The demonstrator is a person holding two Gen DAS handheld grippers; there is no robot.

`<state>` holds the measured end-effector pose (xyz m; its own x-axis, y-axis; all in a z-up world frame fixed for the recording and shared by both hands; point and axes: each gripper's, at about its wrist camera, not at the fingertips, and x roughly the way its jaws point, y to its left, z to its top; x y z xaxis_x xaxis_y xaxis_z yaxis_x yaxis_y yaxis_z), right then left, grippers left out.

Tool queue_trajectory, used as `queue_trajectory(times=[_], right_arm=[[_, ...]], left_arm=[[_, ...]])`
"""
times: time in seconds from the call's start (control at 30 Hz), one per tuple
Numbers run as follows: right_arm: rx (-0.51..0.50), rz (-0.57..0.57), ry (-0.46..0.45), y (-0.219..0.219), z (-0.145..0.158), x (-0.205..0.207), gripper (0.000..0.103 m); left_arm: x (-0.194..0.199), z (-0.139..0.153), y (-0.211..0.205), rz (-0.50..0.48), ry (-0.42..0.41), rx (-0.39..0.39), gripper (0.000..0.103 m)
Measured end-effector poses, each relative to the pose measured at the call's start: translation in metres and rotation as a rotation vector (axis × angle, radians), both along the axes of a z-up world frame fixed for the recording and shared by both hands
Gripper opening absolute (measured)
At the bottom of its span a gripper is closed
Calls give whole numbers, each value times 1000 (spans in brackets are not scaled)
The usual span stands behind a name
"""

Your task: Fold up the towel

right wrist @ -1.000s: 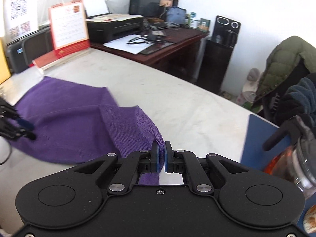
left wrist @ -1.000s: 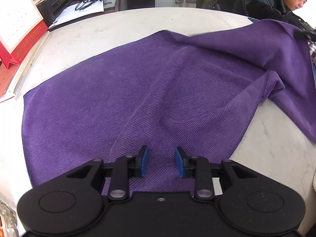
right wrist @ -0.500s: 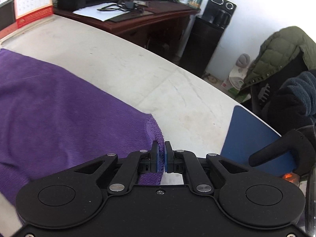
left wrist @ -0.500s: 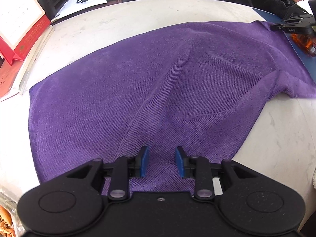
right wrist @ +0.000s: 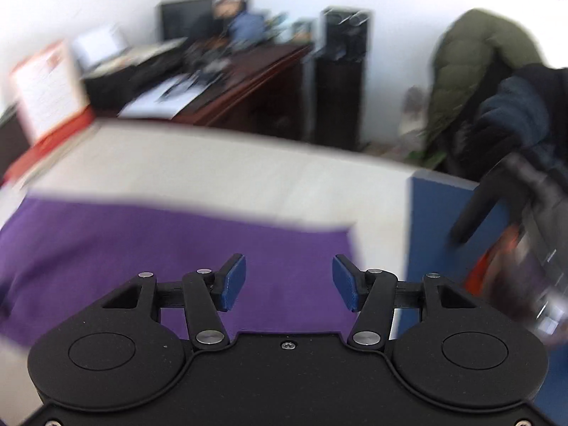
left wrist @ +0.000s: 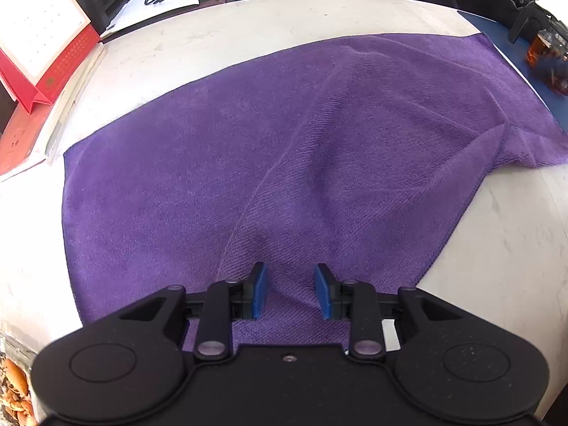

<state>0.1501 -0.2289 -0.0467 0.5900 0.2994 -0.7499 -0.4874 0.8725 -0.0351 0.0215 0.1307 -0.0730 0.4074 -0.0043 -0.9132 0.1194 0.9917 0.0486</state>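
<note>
Purple towel (left wrist: 301,149) spread nearly flat on the white table (left wrist: 504,248), soft and limp so pinch a corner or hem; left gripper (left wrist: 290,293) narrow, unclamped over its near edge, right gripper (right wrist: 289,285) jaws just opened wide, nothing between.

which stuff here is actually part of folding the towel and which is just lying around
Part of the job:
- purple towel, spread on the table
- left claw, open over the towel's near edge
- right claw, just opened, nothing between its pads

Lying about:
- red desk calendar
- blue mat
- glass teapot
</note>
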Motion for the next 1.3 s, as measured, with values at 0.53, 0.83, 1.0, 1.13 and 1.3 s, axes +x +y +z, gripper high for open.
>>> queue_trajectory(times=[0.53,0.83,1.0,1.13,1.3], right_arm=[[-159,127,93,31,-38,-82,50],[-130,124,122,21,-18,-89,50],[-39,-60,60,11,-5,-45,50],[-68,-94,65,16,-14,-25,50],[-113,-55,107,18,-25,-29,48]], left_arm=[[-31,-3,11,-41,12,16,29],[-43,-1,25,-38,28,26,28],[-42,22,18,-43,-50,-38,28],[-28,30,-5,-112,-97,-82,28],[1,22,-36,-165,-113,-114,28]])
